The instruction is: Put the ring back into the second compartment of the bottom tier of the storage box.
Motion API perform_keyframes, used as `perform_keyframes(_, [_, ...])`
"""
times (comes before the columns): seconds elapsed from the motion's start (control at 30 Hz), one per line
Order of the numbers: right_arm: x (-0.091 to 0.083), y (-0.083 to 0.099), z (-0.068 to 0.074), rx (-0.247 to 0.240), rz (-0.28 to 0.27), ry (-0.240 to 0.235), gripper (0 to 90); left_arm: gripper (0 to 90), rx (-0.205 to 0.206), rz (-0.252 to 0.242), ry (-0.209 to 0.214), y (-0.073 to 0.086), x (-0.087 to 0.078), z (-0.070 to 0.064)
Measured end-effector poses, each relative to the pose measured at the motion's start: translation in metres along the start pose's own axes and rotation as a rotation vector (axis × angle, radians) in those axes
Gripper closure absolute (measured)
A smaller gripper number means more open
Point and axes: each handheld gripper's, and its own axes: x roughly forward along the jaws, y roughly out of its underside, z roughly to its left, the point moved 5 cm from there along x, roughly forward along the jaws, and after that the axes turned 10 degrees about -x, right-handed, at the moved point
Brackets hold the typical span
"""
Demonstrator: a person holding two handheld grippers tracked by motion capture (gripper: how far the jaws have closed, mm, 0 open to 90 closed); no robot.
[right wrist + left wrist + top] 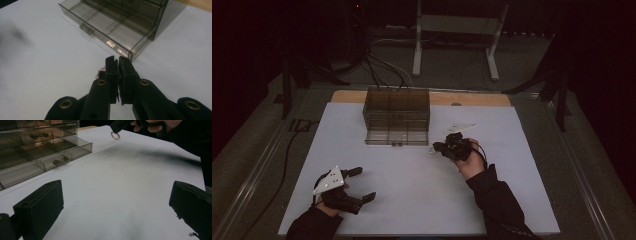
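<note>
While my left gripper (pixel 362 184) rests low on the white counter (pixel 412 200) at the near left, its jaws stand wide apart with nothing between them. Farther back, near the middle of the counter, stands the smoky clear drawer box (pixel 397 116). Its bottom drawer (pixel 107 32) is pulled out toward me; thin walls divide it into compartments, and those I can see into are bare. In the left gripper view the drawers above it are closed, and two of them carry small handles. To the right of the box, just beside the front corner of the open drawer, my right gripper (pixel 435 148) is lifted a little over the counter. Its jaws are pressed together on a small pink ring (pixel 115 135), which hangs from their tips toward the counter. In the right gripper view only a bit of the ring peeks out at the left side of the jaws. The ring is round, so I cannot tell any long axis.
</note>
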Motion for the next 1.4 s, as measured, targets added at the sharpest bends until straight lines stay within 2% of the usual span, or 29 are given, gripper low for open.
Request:
perform_keyframes(0.5, [0.008,-0.021,0.002,0.000,-0.015,-0.009,87.3,0.6,-0.001,0.004,0.000,0.001,0.000,0.001])
perform_keyframes(1.4, [0.025,-0.039,-0.004,0.032,-0.027,-0.005,87.2,0.5,-0.001,0.000,-0.002,0.000,0.000,0.001])
